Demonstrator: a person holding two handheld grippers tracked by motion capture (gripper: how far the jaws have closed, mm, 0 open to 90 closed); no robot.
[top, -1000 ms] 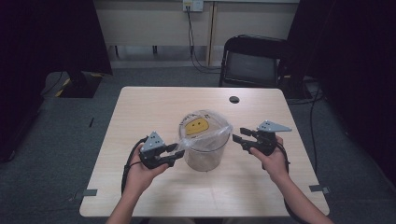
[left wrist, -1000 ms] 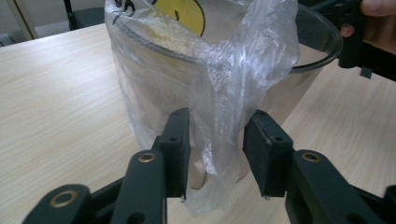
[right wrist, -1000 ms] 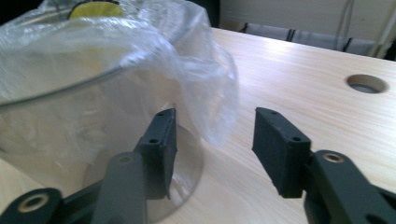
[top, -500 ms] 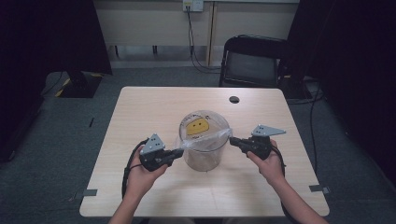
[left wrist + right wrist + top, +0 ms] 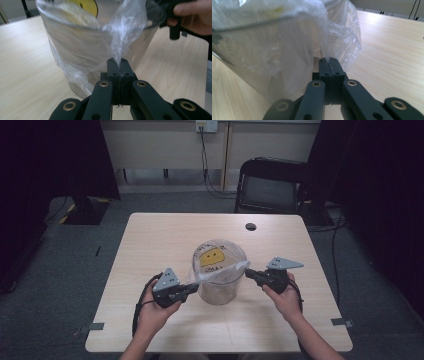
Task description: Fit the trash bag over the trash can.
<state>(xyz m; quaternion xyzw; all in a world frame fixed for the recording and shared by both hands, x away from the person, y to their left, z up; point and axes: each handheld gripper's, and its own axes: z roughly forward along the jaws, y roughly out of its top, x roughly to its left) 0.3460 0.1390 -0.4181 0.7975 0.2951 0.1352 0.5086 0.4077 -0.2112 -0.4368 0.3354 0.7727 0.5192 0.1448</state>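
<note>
**Two grippers, one bag, one bin**

One clear bin stands near the middle of the wooden table, lined with one thin, see-through plastic bag — crinkled, its edge hanging over the rim. A yellow label shows through the bin's far wall. Two grippers work it, one each side. The left gripper has its jaws pressed fully together on a pinch of the bag's film at the bin's left side; the right gripper is likewise clamped on the film at the right (the plastic runs taut between them). One small black disc lies on the table's far edge.
</note>
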